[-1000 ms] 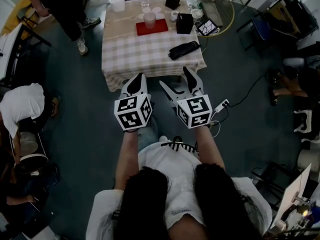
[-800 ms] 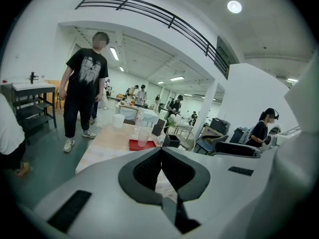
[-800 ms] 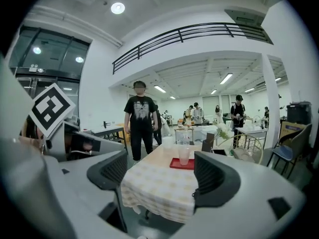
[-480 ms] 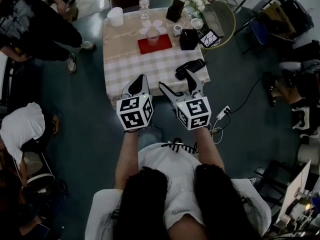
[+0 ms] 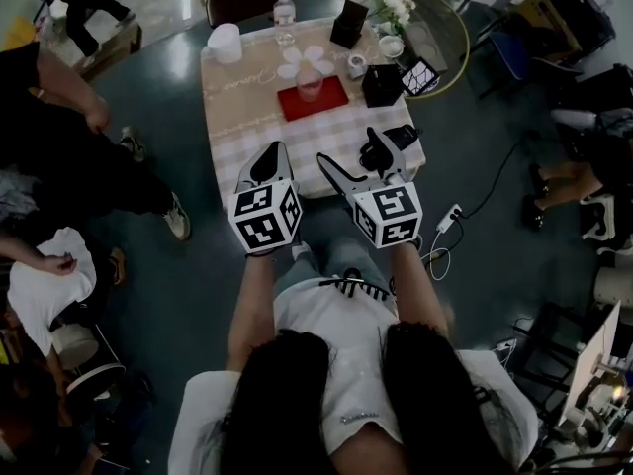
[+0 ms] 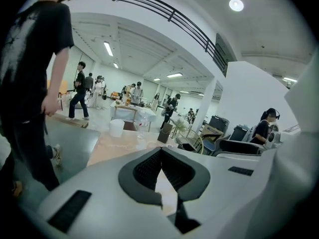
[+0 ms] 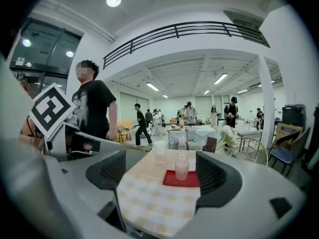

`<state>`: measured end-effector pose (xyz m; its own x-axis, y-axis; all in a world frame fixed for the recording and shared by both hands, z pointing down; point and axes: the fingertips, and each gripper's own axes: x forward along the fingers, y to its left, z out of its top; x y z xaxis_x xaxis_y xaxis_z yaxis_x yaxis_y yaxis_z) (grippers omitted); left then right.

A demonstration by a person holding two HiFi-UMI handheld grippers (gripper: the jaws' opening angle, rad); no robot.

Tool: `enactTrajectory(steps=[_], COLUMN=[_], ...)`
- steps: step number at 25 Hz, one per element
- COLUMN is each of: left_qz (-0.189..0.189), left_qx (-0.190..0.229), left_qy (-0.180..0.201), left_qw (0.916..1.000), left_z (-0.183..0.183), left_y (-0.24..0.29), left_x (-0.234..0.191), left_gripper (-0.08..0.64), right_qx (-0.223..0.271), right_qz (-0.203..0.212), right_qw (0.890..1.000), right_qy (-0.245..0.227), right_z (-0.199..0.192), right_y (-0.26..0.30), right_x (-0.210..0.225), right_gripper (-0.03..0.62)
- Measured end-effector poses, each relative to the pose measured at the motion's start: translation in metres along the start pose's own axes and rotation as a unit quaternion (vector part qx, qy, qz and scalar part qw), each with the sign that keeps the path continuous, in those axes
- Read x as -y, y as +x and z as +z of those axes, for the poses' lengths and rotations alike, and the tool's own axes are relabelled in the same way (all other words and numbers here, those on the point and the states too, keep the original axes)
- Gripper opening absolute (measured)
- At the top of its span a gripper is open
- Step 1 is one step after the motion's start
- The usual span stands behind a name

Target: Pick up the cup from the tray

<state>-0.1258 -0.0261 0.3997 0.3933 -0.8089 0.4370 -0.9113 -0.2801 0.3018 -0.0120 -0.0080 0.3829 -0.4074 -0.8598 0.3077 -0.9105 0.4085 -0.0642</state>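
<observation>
Black-padded right gripper (image 7: pixel 160 176): jaws stood wide apart with nothing on the pads; I saw only the far tabletop framed between them.
Left gripper (image 6: pixel 160 166): jaws together, empty.
Change: over the last second I'd walked both grippers forward. In the head view the checked table (image 5: pixel 247 117) had lain well ahead; its near edge then sat under the jaw tips.
Black object (image 5: pixel 404 137): on the near right corner, just beside the right gripper.
Cup (image 5: pixel 310 85): upright on the red tray (image 5: pixel 326 102), past mid-table and well apart from both grippers.
Behind tray: bottle (image 5: pixel 284 8) and other clutter, none of it blocking the near side.
Meaning: I judged this as approach only, no contact yet. The right gripper was spread and lined up on the cup, so more reach forward was needed before any closing.
</observation>
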Motion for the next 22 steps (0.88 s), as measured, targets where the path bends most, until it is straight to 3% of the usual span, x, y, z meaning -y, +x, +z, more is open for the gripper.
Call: enactTrajectory(steps=[11, 22], left_qz=[0.004, 0.025], left_qx=[-0.010, -0.036], left_qy=[0.008, 0.005], left_qw=[0.9999, 0.9990], left_z=[0.011, 0.021], left_y=[0.045, 0.112], left_x=[-0.023, -0.049], left_gripper=[0.009, 0.009], right_qx=[-0.009, -0.058], right_qz=[0.006, 0.029], right_qw=[1.000, 0.998], right_qy=[0.003, -0.003], right_z=[-0.001, -0.018], right_y=[0.066, 0.152], right_x=[0.021, 0.055], right_gripper=[0.425, 0.426])
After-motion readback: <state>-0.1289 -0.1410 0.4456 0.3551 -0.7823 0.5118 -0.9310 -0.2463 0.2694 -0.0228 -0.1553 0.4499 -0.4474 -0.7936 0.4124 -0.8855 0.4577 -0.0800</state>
